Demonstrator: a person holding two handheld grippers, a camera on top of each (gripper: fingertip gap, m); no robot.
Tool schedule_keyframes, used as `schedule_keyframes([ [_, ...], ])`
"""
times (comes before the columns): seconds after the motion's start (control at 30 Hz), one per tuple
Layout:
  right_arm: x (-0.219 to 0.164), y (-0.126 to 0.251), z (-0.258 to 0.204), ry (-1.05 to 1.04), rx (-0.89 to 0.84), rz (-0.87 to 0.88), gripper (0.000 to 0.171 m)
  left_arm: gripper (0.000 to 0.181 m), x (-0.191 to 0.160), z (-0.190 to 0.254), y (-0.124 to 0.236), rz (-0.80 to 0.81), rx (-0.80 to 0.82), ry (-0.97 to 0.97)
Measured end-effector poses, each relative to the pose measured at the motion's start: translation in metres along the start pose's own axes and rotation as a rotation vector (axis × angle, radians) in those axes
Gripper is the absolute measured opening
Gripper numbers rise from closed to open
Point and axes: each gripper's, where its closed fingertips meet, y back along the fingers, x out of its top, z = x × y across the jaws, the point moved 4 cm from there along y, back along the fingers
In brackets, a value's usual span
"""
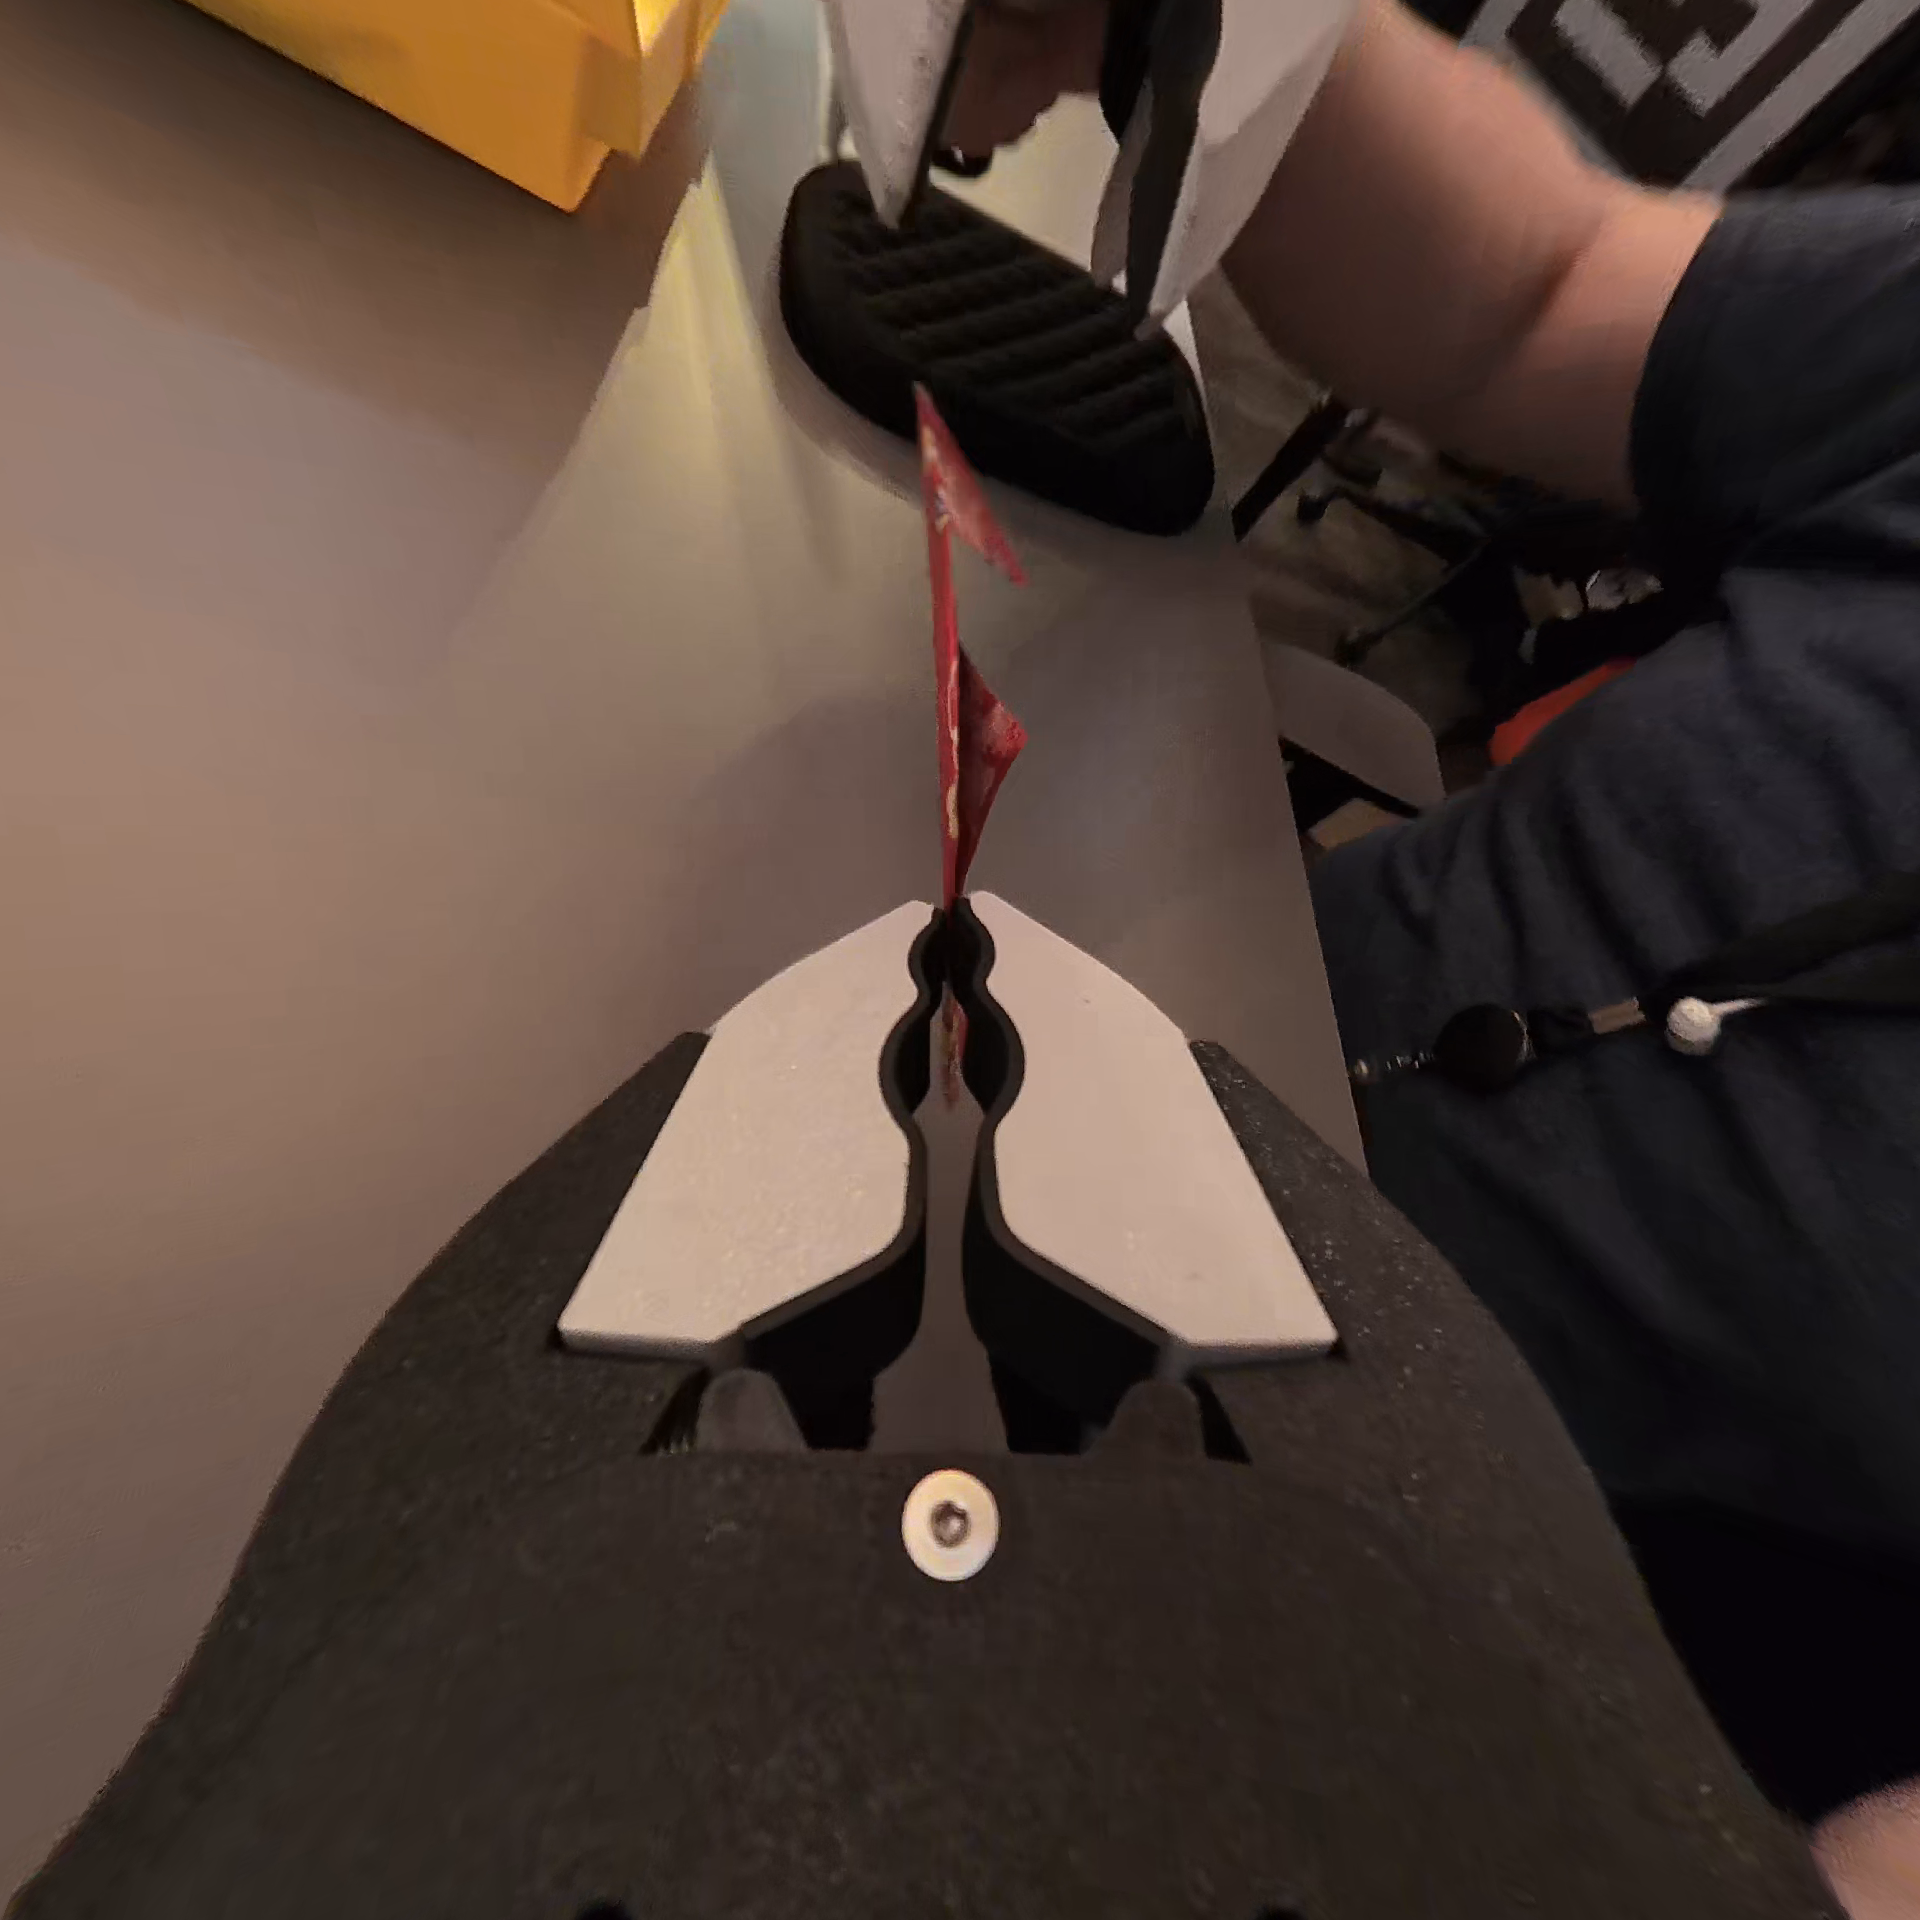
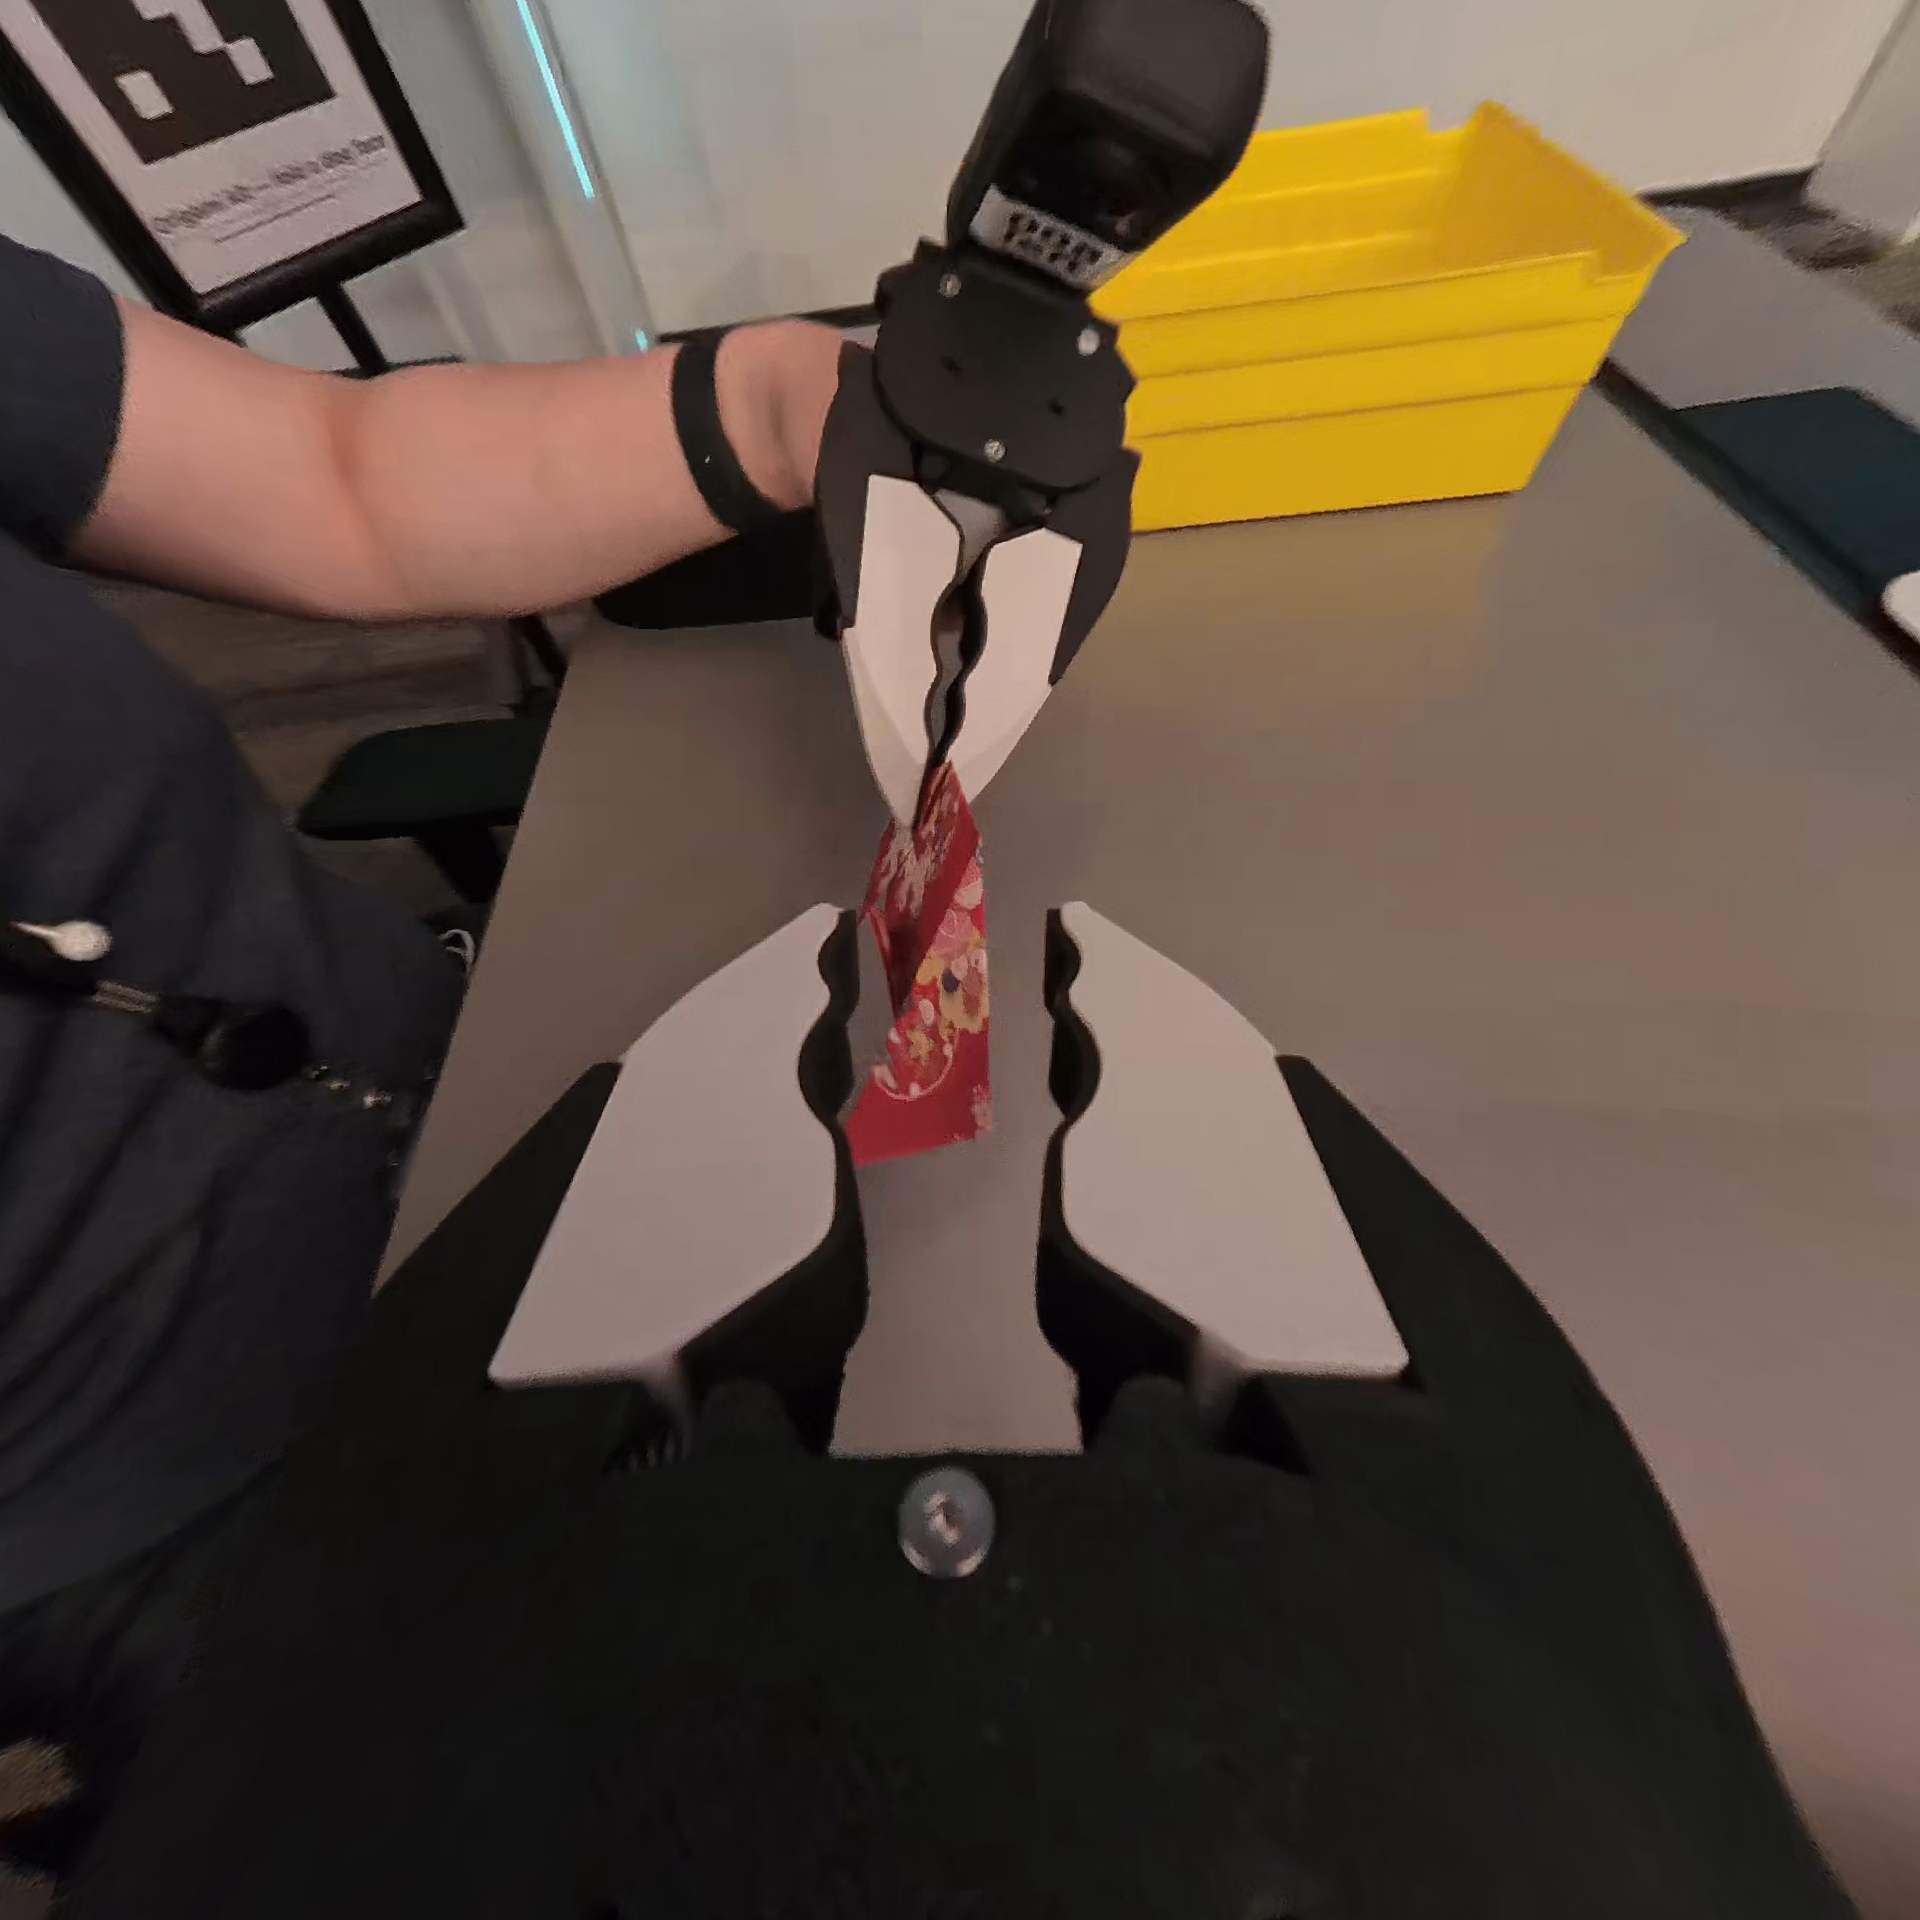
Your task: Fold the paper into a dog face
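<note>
A folded red patterned paper hangs in the air above the grey table. My left gripper is shut on one end of it, and the pads press on the paper, which stands edge-on. In the right wrist view the left gripper points down and pinches the paper's top. My right gripper is open. The paper hangs between its fingers, close to the left finger, and no pad presses on it. In the left wrist view a black ribbed pad of the right gripper lies just beyond the paper's far end.
Stacked yellow bins stand at the table's far side and also show in the left wrist view. A person's arm and dark-clothed body are at the left. A framed board with a black-and-white marker stands behind. Spacing between my two grippers at the tips: around 10 cm.
</note>
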Motion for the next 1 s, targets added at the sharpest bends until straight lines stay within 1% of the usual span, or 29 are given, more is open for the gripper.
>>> schedule_keyframes([
  [0.1,0.009,-0.015,-0.001,-0.034,0.100,-0.081,0.037,0.000,0.007,0.007,0.005,-0.114,0.006,-0.022],
  [0.23,0.015,-0.036,0.000,-0.044,0.133,-0.217,0.034,0.000,0.019,0.017,0.009,-0.244,-0.001,-0.016],
  [0.33,0.010,-0.045,-0.002,-0.043,0.177,-0.320,0.009,0.000,0.032,0.025,0.014,-0.283,-0.011,-0.006],
  [0.37,0.010,-0.046,0.000,-0.051,0.177,-0.320,0.001,0.000,0.034,0.025,0.016,-0.298,-0.005,-0.003],
  [0.47,0.013,-0.048,0.004,-0.133,0.207,-0.294,0.001,0.000,0.037,0.024,0.023,-0.325,0.004,0.034],
  [0.57,0.017,-0.048,0.008,-0.223,0.258,-0.245,0.001,0.000,0.041,0.020,0.031,-0.296,-0.037,0.108],
  [0.67,0.025,-0.046,0.007,-0.264,0.341,-0.186,0.003,0.000,0.046,0.016,0.040,-0.263,-0.087,0.166],
  [0.77,0.027,-0.043,0.015,-0.286,0.321,-0.206,0.013,0.000,0.046,0.012,0.049,-0.273,-0.077,0.159],
  [0.8,0.028,-0.041,0.017,-0.289,0.322,-0.203,0.012,0.000,0.046,0.012,0.051,-0.269,-0.074,0.160],
  [0.83,0.030,-0.040,0.020,-0.292,0.320,-0.195,0.002,0.000,0.048,0.012,0.053,-0.258,-0.084,0.172],
  [0.93,0.033,-0.042,0.026,-0.291,0.279,-0.198,0.002,0.000,0.050,0.009,0.057,-0.239,-0.091,0.201],
  [1.0,0.036,-0.042,0.024,-0.283,0.307,-0.198,0.002,0.000,0.050,0.009,0.060,-0.246,-0.099,0.214],
])
